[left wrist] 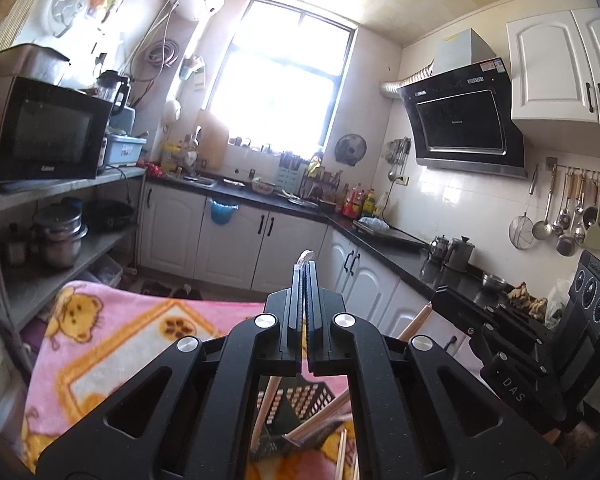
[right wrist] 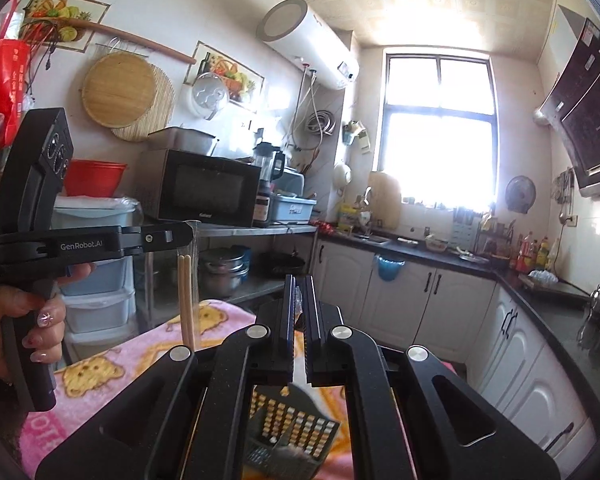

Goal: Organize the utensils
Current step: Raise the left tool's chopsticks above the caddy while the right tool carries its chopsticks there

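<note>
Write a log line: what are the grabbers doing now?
left gripper: shut on chopsticks wrapper | right gripper: shut on plastic | basket: below

Wooden chopsticks (right wrist: 187, 300) hang upright in clear wrapper above black basket (right wrist: 296, 436)

We look level along each hand-held gripper from just behind its fingers, above a pink blanket (left wrist: 112, 332), both views facing the bright window (right wrist: 440, 128) down the kitchen and sharing the microwave (left wrist: 44, 132) and counter cabinets (right wrist: 420, 300).
</note>
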Demonstrator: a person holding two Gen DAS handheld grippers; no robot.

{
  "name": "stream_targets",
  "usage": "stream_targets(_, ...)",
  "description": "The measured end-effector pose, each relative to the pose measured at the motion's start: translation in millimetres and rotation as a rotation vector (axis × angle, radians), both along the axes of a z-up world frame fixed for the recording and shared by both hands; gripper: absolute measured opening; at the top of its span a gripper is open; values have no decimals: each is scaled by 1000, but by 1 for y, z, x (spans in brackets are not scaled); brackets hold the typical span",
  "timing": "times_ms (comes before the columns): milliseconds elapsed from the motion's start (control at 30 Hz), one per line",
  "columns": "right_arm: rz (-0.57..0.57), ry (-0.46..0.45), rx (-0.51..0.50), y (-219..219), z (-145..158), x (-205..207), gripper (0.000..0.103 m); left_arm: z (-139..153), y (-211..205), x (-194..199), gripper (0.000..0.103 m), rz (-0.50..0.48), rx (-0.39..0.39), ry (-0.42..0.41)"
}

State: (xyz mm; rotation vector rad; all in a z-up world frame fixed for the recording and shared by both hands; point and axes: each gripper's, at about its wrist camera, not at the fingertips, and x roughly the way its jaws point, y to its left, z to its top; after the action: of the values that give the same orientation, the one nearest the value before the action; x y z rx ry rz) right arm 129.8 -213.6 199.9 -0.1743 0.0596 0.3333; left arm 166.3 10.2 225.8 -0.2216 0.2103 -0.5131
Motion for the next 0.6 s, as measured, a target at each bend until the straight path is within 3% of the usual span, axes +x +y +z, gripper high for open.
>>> stream_targets(267, -42, -7, -20, 1, -1, 25, 4, -1, -9, 31, 0, 34, 3, 20)
stream_targets(600, -94, 67, -51, 10, -37, 59, 4, -34, -20, 57, 0, 81, 32, 66)
